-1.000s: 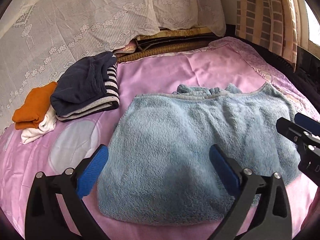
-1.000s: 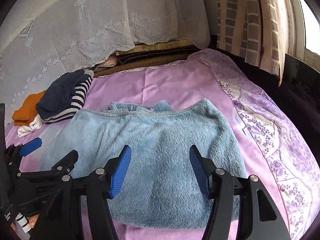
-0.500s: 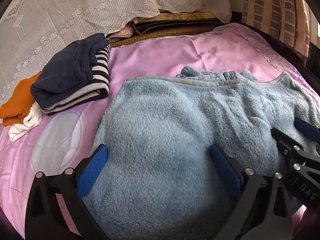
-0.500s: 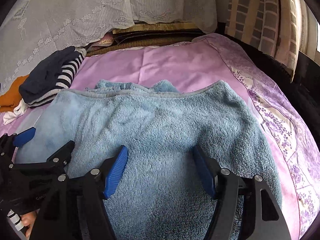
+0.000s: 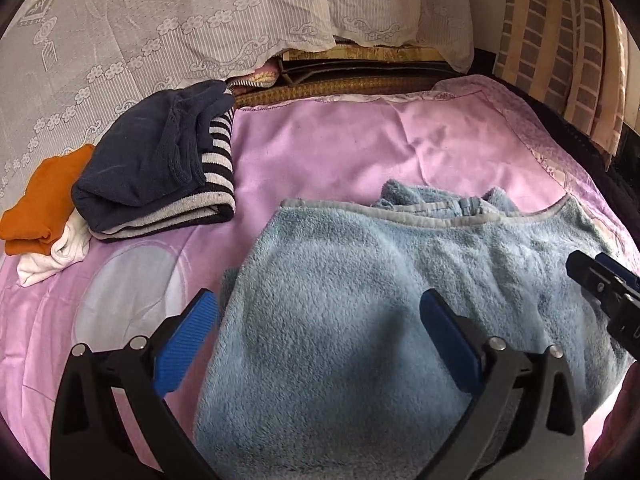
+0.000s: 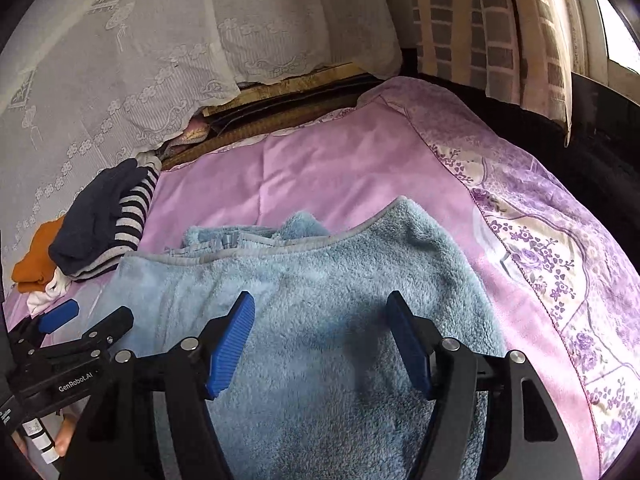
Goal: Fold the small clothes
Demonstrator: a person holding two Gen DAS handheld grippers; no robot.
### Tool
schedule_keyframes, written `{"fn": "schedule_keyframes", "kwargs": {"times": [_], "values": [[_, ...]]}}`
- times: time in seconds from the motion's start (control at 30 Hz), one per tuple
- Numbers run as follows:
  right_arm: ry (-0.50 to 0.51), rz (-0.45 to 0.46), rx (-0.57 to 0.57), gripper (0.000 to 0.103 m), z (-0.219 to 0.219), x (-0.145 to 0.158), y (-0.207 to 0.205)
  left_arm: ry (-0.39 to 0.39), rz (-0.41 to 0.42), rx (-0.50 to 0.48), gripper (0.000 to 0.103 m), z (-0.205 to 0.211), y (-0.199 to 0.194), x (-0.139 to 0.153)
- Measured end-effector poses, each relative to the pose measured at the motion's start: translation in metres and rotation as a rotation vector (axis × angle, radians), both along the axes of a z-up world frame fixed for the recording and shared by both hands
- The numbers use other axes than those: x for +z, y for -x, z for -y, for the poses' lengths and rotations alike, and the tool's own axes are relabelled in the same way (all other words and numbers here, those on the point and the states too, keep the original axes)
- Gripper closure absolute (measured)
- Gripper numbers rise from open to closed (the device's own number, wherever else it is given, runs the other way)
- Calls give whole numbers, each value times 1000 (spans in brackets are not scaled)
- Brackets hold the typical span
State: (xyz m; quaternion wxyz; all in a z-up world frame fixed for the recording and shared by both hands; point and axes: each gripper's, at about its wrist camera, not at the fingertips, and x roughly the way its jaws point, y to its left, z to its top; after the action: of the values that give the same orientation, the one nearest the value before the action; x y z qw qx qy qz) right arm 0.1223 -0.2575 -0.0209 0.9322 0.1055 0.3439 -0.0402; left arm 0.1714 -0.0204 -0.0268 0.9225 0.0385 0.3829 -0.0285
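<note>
A fluffy light-blue garment [image 5: 380,300] lies folded on the pink bedsheet [image 5: 340,152], its grey-trimmed hem toward the far side; it also shows in the right wrist view [image 6: 328,280]. My left gripper [image 5: 320,336] is open and empty, hovering over the garment's left half. My right gripper [image 6: 324,340] is open and empty over the garment's middle. The right gripper shows at the right edge of the left wrist view [image 5: 604,288], and the left gripper at the lower left of the right wrist view [image 6: 80,328].
A folded navy and striped garment [image 5: 160,168], an orange one [image 5: 40,204] and a white one [image 5: 52,260] lie stacked at the left of the bed. A lace curtain [image 5: 160,20] hangs behind. The floral bed edge [image 6: 560,260] drops off at right.
Both grippers first moved in closer over the blue garment, then pulled back and up a little. Both stay open. The garment has not moved.
</note>
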Motion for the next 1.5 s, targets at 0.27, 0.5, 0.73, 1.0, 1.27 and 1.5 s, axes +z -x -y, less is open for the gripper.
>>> {"fn": "schedule_keyframes", "kwargs": {"times": [0.27, 0.5, 0.73, 1.0, 1.27, 1.5], "values": [[31, -79, 26, 33, 3, -25, -15, 68, -89, 15, 4, -12, -20, -31], [38, -12, 43, 28, 0, -23, -2, 60, -60, 26, 4, -13, -8, -28], [145, 87, 7, 15, -13, -12, 44, 29, 14, -18, 5, -10, 34, -5], [67, 11, 17, 4, -5, -27, 60, -33, -8, -56, 4, 3, 64, -18], [102, -17, 20, 3, -12, -30, 57, -78, 16, -58, 4, 6, 69, -29], [95, -28, 25, 3, -11, -31, 57, -71, 45, -49, 4, 3, 76, -24]]}}
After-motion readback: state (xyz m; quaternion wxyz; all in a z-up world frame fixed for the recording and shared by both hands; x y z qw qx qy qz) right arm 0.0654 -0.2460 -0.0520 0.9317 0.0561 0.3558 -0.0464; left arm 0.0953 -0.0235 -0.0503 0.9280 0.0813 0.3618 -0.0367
